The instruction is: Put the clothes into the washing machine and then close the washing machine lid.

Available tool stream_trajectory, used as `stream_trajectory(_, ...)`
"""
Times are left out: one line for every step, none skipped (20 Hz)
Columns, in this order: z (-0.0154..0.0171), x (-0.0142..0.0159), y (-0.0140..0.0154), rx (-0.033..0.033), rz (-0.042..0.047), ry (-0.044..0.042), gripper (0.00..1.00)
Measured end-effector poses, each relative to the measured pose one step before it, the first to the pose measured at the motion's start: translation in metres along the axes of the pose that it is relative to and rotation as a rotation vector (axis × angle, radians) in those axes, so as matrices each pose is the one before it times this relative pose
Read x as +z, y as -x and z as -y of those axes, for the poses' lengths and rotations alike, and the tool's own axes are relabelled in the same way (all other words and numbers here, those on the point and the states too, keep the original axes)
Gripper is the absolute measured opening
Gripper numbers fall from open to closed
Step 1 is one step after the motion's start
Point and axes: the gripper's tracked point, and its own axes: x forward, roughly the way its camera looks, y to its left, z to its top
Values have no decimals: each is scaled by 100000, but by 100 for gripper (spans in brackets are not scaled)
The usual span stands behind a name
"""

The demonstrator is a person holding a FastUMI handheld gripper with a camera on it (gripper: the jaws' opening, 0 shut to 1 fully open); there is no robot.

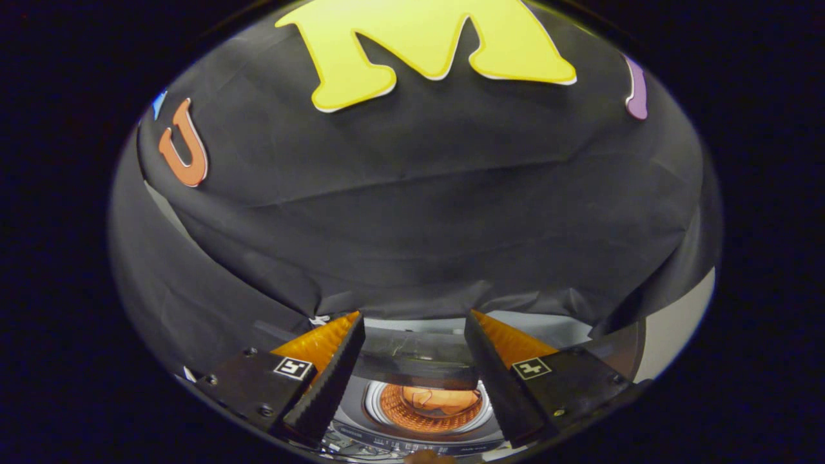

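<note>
I look down on a top-loading washing machine (361,412) between my fingers. Its round drum (393,412) is uncovered, and an orange garment (445,399) lies bunched inside it. The dark, see-through lid (412,361) stands raised at the far side of the drum, and its panel spans the gap between my fingers. My gripper (412,322) is open, with the fingers spread wide to either side of the lid. I cannot tell whether the fingers touch the lid.
The machine's control panel (412,444) runs along the near side of the drum. Black booth cloth (412,212) hangs close behind the machine. A pale wall strip (677,328) shows beyond the right finger.
</note>
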Motion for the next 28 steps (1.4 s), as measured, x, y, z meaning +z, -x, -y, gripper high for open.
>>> stream_trajectory(-73, 115, -694, 106, -870, 120, 98)
stream_trajectory(-174, -60, -496, 842, -834, 44, 97)
stream_trajectory(-130, -107, -527, 368, -1418, 356, 97)
stream_trajectory(-22, 109, -446, -392, -183, 22, 97)
stream_trajectory(106, 225, -649, -499, -174, -347, 97)
stream_trajectory(117, -214, -541, -516, -1236, -411, 97)
stream_trajectory(-42, -205, -152, -2370, -383, 1000, 97)
stream_trajectory(-291, -259, 252, -20, 141, 1340, 97)
stream_trajectory(-374, -567, -521, 714, -1549, 522, 97)
stream_trajectory(298, -323, -125, -1332, -2036, 1976, 97)
stream_trajectory(272, 50, -236, -857, -806, 1976, 98)
stream_trajectory(-337, 206, -359, -773, 975, -1100, 98)
stream_trajectory(243, 127, -66, -1764, 855, 686, 98)
stream_trajectory(-355, 119, 653, 1668, 1165, -469, 99)
stream_trajectory(-81, 216, 549, 573, -452, 167, 99)
stream_trajectory(178, -347, -109, 452, -821, -19, 100)
stream_trajectory(96, -3, -195, -16, -284, 131, 100)
stream_trajectory(49, -86, -126, -117, -30, -114, 100)
stream_trajectory(25, 2, 1, -136, 90, 79, 100)
stream_trajectory(-8, -101, -3, -139, -22, 60, 100)
stream_trajectory(-9, -34, 15, 14, -33, 203, 100)
stream_trajectory(-29, -21, 10, 17, -39, 259, 100)
stream_trajectory(-30, -55, -33, 82, 89, 335, 100)
stream_trajectory(5, -152, -191, -56, 308, 178, 100)
stream_trajectory(-23, -33, 13, -110, 210, 18, 100)
stream_trajectory(23, -6, 104, -126, 106, 137, 100)
stream_trajectory(24, 18, 0, -133, 193, 65, 100)
stream_trajectory(-20, 9, -71, -136, -157, 15, 100)
